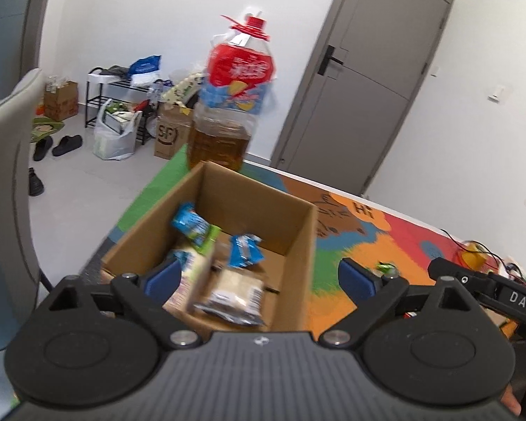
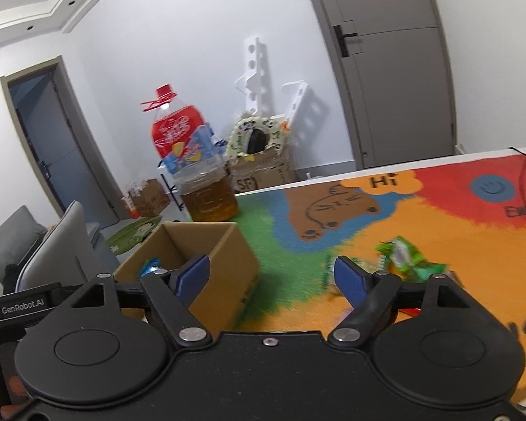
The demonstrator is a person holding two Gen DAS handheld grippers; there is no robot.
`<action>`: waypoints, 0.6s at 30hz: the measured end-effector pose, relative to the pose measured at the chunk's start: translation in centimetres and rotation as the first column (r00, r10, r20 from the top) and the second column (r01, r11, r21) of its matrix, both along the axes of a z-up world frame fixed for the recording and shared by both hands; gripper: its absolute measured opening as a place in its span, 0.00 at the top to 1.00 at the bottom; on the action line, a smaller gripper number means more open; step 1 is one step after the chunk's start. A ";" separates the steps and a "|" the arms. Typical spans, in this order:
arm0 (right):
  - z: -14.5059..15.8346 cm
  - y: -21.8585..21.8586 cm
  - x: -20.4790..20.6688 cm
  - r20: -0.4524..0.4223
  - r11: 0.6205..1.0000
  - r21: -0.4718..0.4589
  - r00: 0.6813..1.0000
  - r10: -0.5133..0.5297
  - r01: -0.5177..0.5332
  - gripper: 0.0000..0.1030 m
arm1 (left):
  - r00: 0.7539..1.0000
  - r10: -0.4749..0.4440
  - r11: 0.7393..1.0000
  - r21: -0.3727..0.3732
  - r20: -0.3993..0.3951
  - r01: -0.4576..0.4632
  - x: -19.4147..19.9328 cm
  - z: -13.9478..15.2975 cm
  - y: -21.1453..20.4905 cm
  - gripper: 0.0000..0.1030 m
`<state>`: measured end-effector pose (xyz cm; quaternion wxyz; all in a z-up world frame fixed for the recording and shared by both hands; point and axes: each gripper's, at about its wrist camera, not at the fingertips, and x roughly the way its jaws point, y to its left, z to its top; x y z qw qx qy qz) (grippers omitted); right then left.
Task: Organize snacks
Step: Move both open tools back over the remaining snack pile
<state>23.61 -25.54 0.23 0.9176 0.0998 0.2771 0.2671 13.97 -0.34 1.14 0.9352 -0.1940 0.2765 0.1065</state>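
An open cardboard box stands on the colourful table mat and holds several snack packets: blue ones, a blue-green one and a pale one with a dark end. My left gripper hangs open over the box's near side with nothing between its blue pads. In the right wrist view the same box lies at the left. Green snack packets lie on the mat just right of my right gripper, which is open and holds nothing.
A large oil bottle with a red cap stands behind the box, and shows as oil bottle in the right wrist view. A grey chair is at the left. Cables lie at the table's far right. Boxes and bags clutter the floor.
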 end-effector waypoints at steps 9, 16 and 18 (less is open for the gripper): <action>-1.1 -4.5 -1.2 0.001 0.999 0.006 0.999 -0.054 0.054 0.24 | 0.998 -0.061 0.998 0.020 0.016 0.061 -0.5 -0.1 -4.5 0.07; -2.7 -7.0 -1.6 -0.026 0.997 0.019 0.997 -0.073 0.074 0.25 | 0.996 -0.085 0.995 0.044 0.018 0.084 -0.6 -0.4 -7.3 0.08; -3.4 -7.4 -1.4 -0.042 0.997 0.020 0.996 -0.080 0.081 0.26 | 0.996 -0.093 0.995 0.050 0.016 0.092 -0.5 -0.5 -8.0 0.09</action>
